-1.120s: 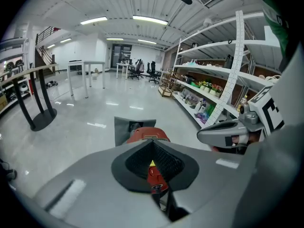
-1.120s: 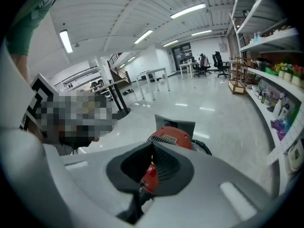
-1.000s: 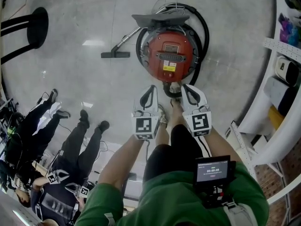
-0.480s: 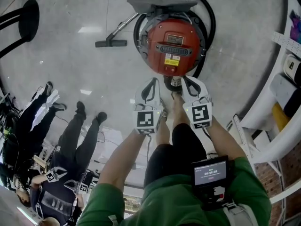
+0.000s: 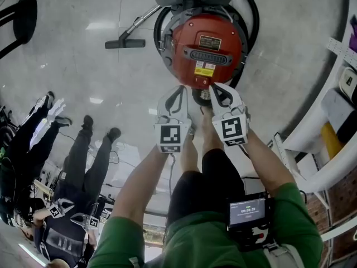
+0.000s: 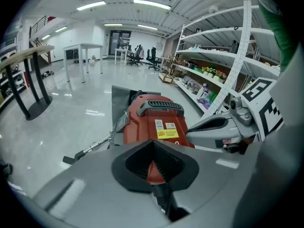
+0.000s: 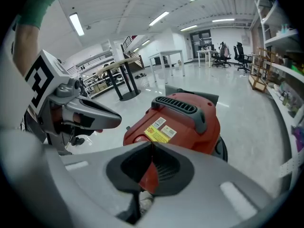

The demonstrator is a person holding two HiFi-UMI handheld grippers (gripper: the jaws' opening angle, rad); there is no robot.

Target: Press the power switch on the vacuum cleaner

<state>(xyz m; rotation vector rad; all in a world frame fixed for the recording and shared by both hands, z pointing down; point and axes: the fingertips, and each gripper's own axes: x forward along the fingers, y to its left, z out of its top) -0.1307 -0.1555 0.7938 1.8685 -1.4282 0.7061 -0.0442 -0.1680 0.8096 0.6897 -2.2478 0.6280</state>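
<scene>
sitting on the pale floor (image 5: 72, 88), the red vacuum cleaner (image 5: 206, 49) has its black hose (image 5: 254, 15) looped round its far side and its floor nozzle (image 5: 125, 43) lying to its left. the right gripper (image 5: 215, 88), jaws together on nothing, points at the vacuum cleaner's near edge; the left gripper (image 5: 179, 89), likewise closed and empty, hangs just short of it.

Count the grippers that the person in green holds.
2: the left gripper just short of the vacuum, and the right gripper at its near edge. Both are shut.
</scene>
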